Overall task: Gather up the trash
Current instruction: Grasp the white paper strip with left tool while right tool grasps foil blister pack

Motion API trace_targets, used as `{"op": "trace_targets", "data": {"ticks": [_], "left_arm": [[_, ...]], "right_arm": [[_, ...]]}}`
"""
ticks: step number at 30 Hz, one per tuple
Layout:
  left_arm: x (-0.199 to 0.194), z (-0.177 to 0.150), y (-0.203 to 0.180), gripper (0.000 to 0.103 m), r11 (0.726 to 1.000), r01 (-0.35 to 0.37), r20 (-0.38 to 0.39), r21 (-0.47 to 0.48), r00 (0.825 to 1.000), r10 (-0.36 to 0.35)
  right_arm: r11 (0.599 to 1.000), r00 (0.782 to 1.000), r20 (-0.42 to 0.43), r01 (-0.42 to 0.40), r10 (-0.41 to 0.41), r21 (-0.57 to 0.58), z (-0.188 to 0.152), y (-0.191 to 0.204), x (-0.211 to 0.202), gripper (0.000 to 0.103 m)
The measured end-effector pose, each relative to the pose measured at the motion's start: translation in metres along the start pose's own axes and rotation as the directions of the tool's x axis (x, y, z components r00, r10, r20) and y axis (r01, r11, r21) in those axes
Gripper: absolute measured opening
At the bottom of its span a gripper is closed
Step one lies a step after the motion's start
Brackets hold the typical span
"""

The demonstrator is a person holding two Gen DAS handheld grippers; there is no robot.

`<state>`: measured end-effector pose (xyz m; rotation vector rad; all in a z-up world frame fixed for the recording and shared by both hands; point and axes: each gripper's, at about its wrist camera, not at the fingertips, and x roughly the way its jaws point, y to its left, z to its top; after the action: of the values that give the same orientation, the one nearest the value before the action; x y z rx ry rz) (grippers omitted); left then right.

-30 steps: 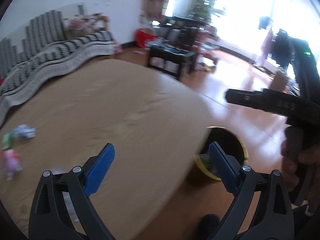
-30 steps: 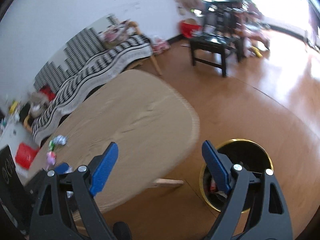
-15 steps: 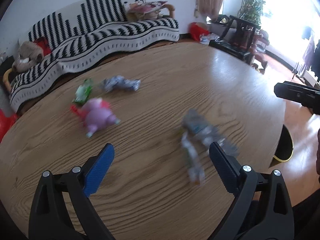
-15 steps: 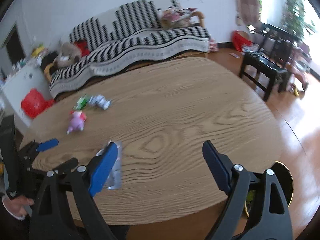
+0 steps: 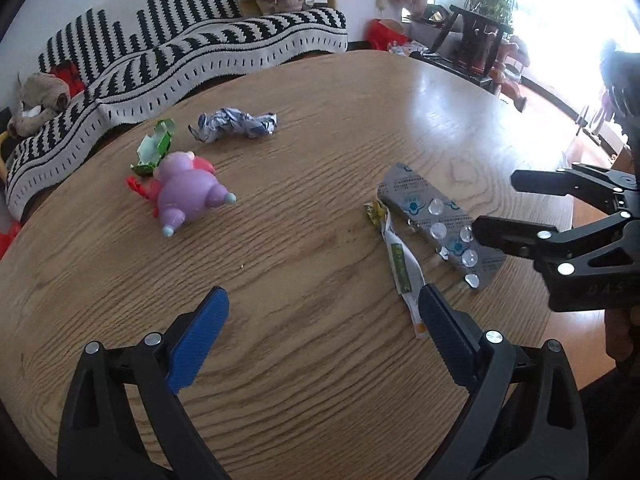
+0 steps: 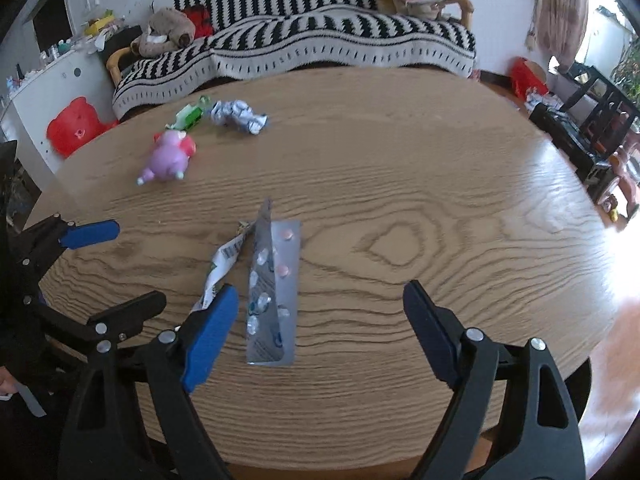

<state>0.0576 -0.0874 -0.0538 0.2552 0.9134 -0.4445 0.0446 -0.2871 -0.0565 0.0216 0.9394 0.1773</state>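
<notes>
Flanking purple toy (image 5: 188, 192), green wrapper (image 5: 155, 146), crumpled foil (image 5: 234, 124)

A round wooden table (image 6: 400, 184) was seen in the foreground. A purple toy pig (image 5: 188, 192) lay on its side on the far left of it. Beyond, a sofa (image 6: 320, 40) was covered with a black-and-white striped blanket. A red stool (image 6: 74, 126) stood far left, dark furniture (image 6: 592, 120) far right.

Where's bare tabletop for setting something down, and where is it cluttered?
Free: the table's whole half right of the pill strip, out to the rim. Also the near-left stretch below the purple toy. Crowded: toy, green wrapper and crumpled foil cluster far left; pill strip and torn sachet at near centre.
</notes>
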Motion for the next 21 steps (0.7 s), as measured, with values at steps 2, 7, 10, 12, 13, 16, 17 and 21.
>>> {"op": "trace_targets", "data": {"ticks": [2, 7, 10, 12, 13, 16, 17, 21], "left_arm": [[0.002, -0.002, 0.001, 0.093, 1.000, 0.002, -0.011, 0.002, 1.000, -0.002], [0.007, -0.005, 0.005, 0.093, 1.000, -0.024, -0.040, 0.005, 0.999, 0.024], [0.008, -0.004, 0.007, 0.093, 1.000, -0.005, -0.042, -0.016, 0.999, 0.005], [0.008, -0.003, 0.005, 0.093, 1.000, -0.001, -0.036, -0.015, 0.999, 0.000], [0.009, -0.002, 0.002, 0.093, 1.000, 0.005, -0.034, -0.012, 0.999, -0.006], [0.012, 0.001, -0.005, 0.093, 1.000, 0.021, -0.031, -0.008, 0.999, -0.021], [0.013, 0.002, -0.007, 0.093, 1.000, 0.026, -0.029, -0.006, 0.999, -0.026], [0.020, 0.008, -0.018, 0.093, 0.999, 0.032, -0.028, -0.006, 0.999, -0.032]], "right_arm": [[0.999, 1.000, -0.009, 0.006, -0.007, -0.038, 0.001, 0.007, 0.006, 0.079], [0.998, 0.999, -0.053, 0.005, -0.008, -0.064, 0.001, 0.010, 0.025, 0.072], [0.996, 0.998, -0.067, 0.008, -0.015, -0.092, -0.001, 0.012, 0.033, 0.062], [0.994, 0.998, -0.058, 0.022, -0.028, -0.112, -0.001, 0.014, 0.034, 0.055], [0.993, 0.998, -0.056, 0.012, -0.019, -0.115, -0.001, 0.014, 0.033, 0.050], [0.994, 0.998, -0.054, 0.009, -0.015, -0.111, -0.001, 0.010, 0.031, 0.032], [0.994, 0.998, -0.055, 0.008, -0.014, -0.107, -0.001, 0.008, 0.030, 0.032], [0.997, 0.999, -0.043, 0.027, -0.031, -0.078, -0.002, -0.006, 0.025, 0.031]]}}
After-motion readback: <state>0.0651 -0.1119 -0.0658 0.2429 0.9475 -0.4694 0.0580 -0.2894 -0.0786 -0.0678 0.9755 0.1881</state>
